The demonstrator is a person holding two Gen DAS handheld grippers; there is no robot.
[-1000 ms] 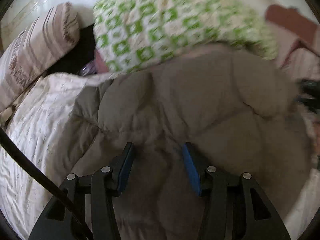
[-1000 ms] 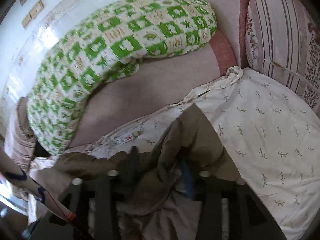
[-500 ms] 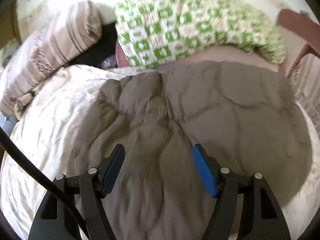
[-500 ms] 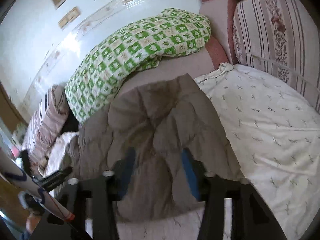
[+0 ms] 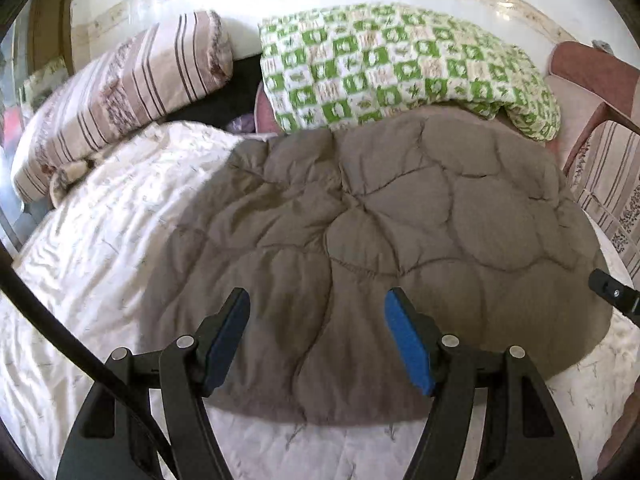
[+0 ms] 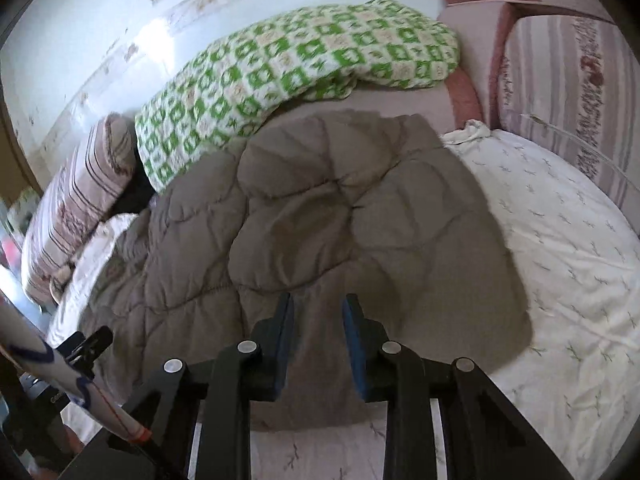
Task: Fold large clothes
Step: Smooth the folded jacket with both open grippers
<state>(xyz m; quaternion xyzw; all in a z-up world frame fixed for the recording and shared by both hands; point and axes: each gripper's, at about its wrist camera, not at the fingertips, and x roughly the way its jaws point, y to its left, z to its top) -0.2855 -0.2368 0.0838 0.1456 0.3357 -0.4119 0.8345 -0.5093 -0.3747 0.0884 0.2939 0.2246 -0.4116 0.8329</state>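
A grey-brown quilted padded garment [image 5: 380,240] lies folded into a rounded slab on the white bed sheet [image 5: 100,248]. It also shows in the right wrist view [image 6: 340,220]. My left gripper [image 5: 318,308] is open and empty, held above the garment's near edge. My right gripper [image 6: 318,310] is open and empty, its jaws narrower, also above the near edge. The right gripper's tip shows at the right edge of the left wrist view [image 5: 612,290]. The left gripper's tip shows at the lower left of the right wrist view [image 6: 86,346].
A green-and-white checked blanket [image 5: 400,64] lies bunched behind the garment against the wall. A striped pillow [image 5: 120,92] lies at the back left. A striped cushion [image 6: 572,80] and reddish headboard [image 6: 464,92] stand at the right. White sheet [image 6: 560,260] spreads right of the garment.
Both grippers have let go of the garment and pulled back and up. The garment has dropped flat onto the sheet. The left jaws have opened wider.
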